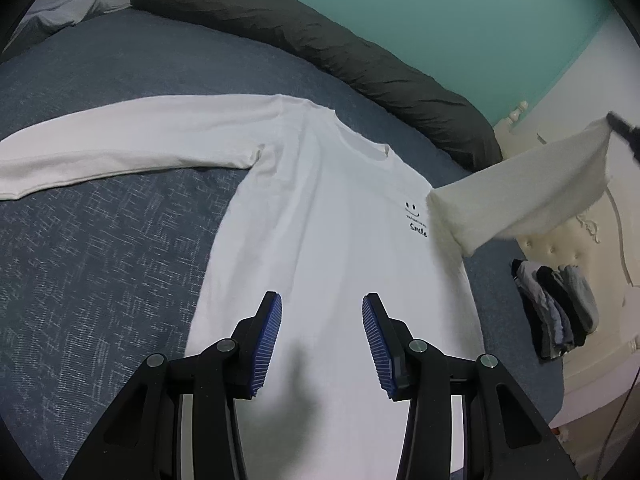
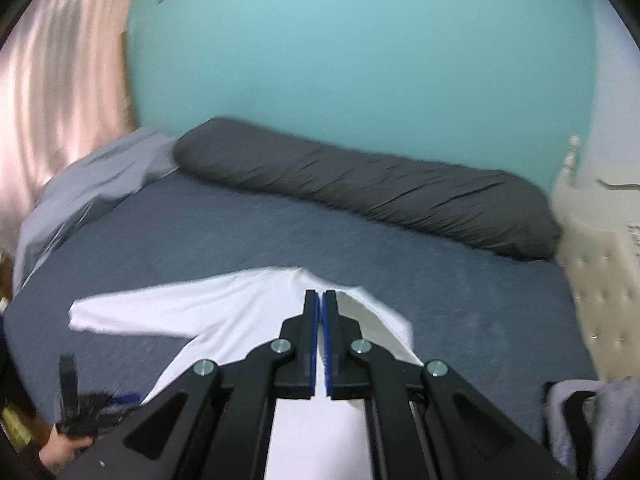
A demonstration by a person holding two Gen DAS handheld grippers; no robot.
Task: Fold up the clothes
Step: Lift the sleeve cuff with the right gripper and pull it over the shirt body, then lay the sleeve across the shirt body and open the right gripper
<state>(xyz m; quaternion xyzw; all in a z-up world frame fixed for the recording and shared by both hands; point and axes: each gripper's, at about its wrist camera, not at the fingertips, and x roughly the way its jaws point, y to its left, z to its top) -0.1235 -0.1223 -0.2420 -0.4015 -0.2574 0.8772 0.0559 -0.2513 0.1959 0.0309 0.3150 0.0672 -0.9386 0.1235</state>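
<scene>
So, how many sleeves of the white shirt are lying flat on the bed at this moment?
1. One sleeve of the white shirt lies flat on the bed. The other sleeve is lifted in the air, its cuff held by the right gripper.

Ahead of me a teal wall (image 2: 360, 40) rises behind the blue bed (image 1: 100, 260), a cream tufted headboard (image 2: 600, 280) right, pink curtain (image 2: 60, 80) left.
</scene>
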